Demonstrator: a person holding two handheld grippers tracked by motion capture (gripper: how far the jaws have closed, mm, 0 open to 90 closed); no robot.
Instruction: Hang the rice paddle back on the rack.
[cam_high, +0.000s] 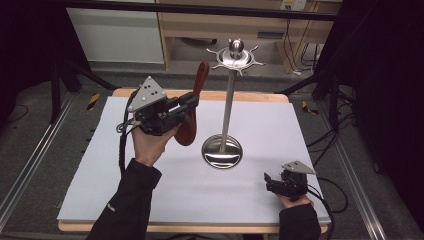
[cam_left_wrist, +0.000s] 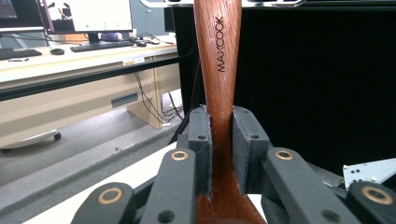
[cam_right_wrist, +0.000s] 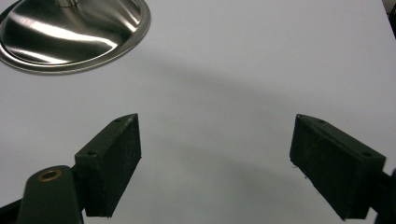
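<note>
Nearest the person, at the front right of the white tabletop (cam_high: 250, 200), the right gripper (cam_high: 270, 182) is being rested low in the right hand (cam_high: 295, 200), its grey three-cornered plate facing up. In the right gripper view its two black fingers (cam_right_wrist: 112, 163) are being kept wide apart over the bare white surface, with nothing between them and nothing touched. Ahead of them, at the upper left of that view, the rim of a polished round base (cam_right_wrist: 74, 37) is being shown.

Farther in and to the left, the left gripper (cam_high: 187, 107) is being held up above the tabletop by the left hand (cam_high: 150, 142), a dark sleeve coming in from the bottom edge. Its fingers (cam_left_wrist: 201, 149) are being pressed shut on a reddish-brown wooden spoon (cam_high: 192, 107), gripped at the narrow neck just above the bowl. The spoon is being carried clear of the surface, the bowl hanging low near the hand and the handle tilted up and away towards the top of the stand. In the left gripper view the handle (cam_left_wrist: 219, 56) is being seen rising straight from between the pads, with the lettering MAXCOOK printed along it.

Just right of the spoon, at the middle of the tabletop, a metal utensil stand (cam_high: 229, 100) is being left upright on its round base, its ring of hooks (cam_high: 235, 57) sitting at the top, near the handle's tip but apart from it.
</note>
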